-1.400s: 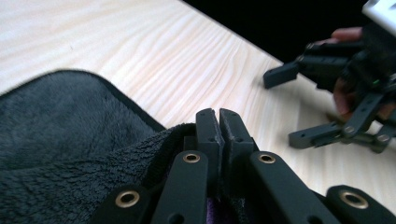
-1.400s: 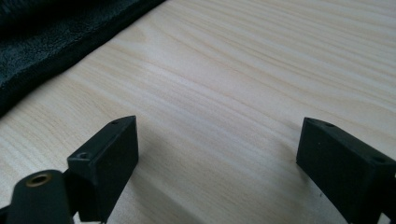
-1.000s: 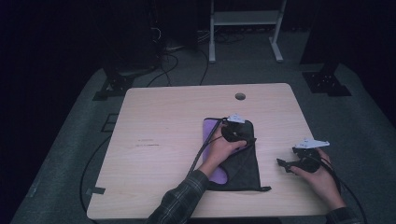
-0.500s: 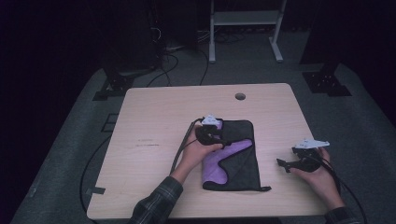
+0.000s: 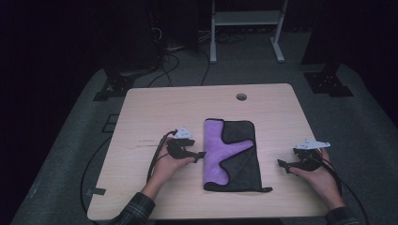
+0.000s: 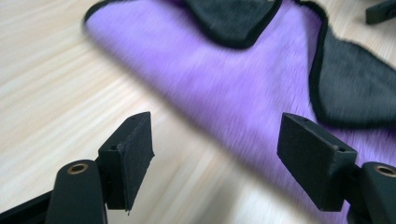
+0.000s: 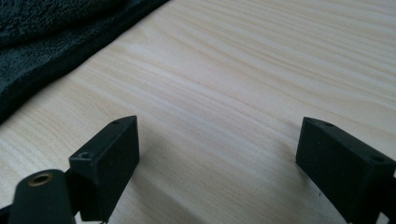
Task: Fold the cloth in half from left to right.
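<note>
On the wooden table (image 5: 141, 108), a purple-and-black cloth (image 5: 232, 154) lies mid-table, its long axis running away from the person. The left gripper (image 5: 199, 155) sits just beside the cloth's left edge, its jaws just opened, nothing between them. The right gripper (image 5: 283, 164), farther off, is also spread and empty.

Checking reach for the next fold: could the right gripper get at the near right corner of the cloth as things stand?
Probably yes. The right gripper rests open on the table, pointing at the cloth, with bare wood between them. The left gripper, also open, sits off the cloth's other side, out of the way.
</note>
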Demonstrator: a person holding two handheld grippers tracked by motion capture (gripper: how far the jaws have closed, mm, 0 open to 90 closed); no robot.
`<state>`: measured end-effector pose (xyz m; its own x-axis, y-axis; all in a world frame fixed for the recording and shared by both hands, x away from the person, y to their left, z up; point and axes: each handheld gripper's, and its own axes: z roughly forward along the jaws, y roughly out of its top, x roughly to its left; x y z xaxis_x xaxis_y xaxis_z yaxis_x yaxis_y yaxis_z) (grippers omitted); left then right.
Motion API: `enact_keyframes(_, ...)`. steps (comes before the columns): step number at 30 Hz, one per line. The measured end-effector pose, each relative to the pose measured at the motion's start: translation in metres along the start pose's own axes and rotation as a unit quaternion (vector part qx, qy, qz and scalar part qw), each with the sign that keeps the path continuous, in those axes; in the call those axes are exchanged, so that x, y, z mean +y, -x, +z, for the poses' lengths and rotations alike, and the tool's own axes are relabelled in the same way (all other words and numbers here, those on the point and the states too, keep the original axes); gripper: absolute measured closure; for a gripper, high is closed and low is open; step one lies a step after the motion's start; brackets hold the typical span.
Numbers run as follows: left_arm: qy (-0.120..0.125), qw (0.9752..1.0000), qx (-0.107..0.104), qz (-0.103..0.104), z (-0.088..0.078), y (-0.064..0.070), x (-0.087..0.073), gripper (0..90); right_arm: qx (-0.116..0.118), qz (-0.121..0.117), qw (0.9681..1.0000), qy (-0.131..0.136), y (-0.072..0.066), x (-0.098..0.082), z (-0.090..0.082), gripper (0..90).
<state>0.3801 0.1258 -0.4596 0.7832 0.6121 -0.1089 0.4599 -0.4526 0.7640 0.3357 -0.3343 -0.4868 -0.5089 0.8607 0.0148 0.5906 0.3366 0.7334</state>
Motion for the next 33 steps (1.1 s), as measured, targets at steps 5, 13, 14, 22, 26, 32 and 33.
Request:
enact_keyframes(5, -0.018, 0.9997, 0.016, 0.003, -0.014, -0.007, -0.020, 24.2, -0.003, 0.001, 1.0000, 0.000, 0.000, 0.002, 0.002, 13.4)
enact_keyframes(13, -0.017, 0.9991, 0.039, -0.007, -0.031, -0.020, -0.047, 21.3, 0.005, -0.005, 0.9998, 0.020, -0.002, 0.002, 0.000, 47.4)
enact_keyframes(14, -0.017, 0.9991, 0.040, -0.005, -0.033, -0.021, -0.049, 21.4, 0.004, -0.005, 0.9998, 0.020, -0.002, 0.003, 0.000, 51.1)
enact_keyframes(22, -0.015, 0.9983, 0.054, 0.017, -0.035, -0.023, -0.055, 16.7, 0.013, -0.010, 0.9997, 0.020, -0.001, 0.008, -0.001, 68.0)
enact_keyframes(26, -0.028, 0.9973, 0.060, 0.031, -0.031, -0.020, -0.053, 8.8, 0.026, -0.005, 0.9994, 0.024, -0.002, 0.016, 0.000, 69.5)
enact_keyframes(32, -0.038, 0.9969, 0.064, 0.026, -0.028, -0.021, -0.053, 0.0, 0.038, -0.020, 0.9988, 0.023, -0.008, 0.033, 0.003, 71.4)
enact_keyframes(33, -0.039, 0.9969, 0.064, 0.026, -0.028, -0.021, -0.053, 0.0, 0.040, -0.022, 0.9987, 0.024, -0.009, 0.036, 0.003, 72.2)
